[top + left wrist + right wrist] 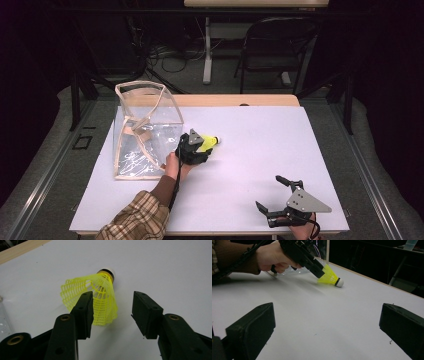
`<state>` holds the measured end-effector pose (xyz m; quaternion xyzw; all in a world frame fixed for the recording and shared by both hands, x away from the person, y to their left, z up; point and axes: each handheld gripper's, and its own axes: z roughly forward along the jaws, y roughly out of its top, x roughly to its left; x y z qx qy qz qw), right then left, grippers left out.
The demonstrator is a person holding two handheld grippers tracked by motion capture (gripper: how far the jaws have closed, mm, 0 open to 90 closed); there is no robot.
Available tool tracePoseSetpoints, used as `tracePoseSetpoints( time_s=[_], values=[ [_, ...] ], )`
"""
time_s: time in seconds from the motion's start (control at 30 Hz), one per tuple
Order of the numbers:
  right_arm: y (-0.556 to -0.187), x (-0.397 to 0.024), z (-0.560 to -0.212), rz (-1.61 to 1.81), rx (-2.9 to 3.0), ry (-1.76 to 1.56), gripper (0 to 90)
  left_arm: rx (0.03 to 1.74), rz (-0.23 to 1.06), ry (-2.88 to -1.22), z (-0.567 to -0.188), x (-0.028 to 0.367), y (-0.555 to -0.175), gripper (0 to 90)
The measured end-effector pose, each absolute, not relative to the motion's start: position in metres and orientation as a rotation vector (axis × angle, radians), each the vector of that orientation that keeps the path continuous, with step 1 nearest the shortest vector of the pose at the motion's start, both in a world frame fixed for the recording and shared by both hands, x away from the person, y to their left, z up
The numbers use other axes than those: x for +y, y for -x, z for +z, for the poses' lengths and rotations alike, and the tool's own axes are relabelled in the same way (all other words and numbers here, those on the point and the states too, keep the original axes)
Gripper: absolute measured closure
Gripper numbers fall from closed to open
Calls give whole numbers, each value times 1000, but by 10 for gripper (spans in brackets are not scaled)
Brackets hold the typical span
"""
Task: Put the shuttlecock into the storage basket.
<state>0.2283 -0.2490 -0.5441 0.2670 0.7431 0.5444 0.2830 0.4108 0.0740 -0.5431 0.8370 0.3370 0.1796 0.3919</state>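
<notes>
Since the right gripper [278,193] is parked at the near right corner of the white table [260,150] with its jaws spread wide and nothing between them, I'd say it's just keeping out of the way – all the work here is on the other side.

Further in, the left gripper [202,141] is tipped down over a yellow shuttlecock [97,296] lying on its side near the middle of the table, white cork end pointing away from the hand. The 2 jaws sit partway shut around the mesh skirt. In the left gripper view 1 jaw looks right against the skirt and the other has a clear gap, so it isn't pinched yet. Coming at the flared end makes sense to me – the skirt is wide and springy, easier to catch than the little round cork.

Just beyond the left hand [172,164], a clear plastic bag [145,127] with beige trim stands upright with its mouth open, touching nothing. My guess is that's where the shuttlecock is headed, hence it being propped open so close by.
</notes>
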Motion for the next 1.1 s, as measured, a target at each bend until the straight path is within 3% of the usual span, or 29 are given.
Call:
tracePoseSetpoints(
  time_s=[0.97, 1.1],
  values=[
    [-229, -248, -545, 1446, 1996, -713, 3, 818, 481, -2141, -554, 67, -419, 875],
    [-229, -248, -545, 1445, 1998, -713, 3, 806, 490, -2143, -553, 67, -419, 891]
  ],
)
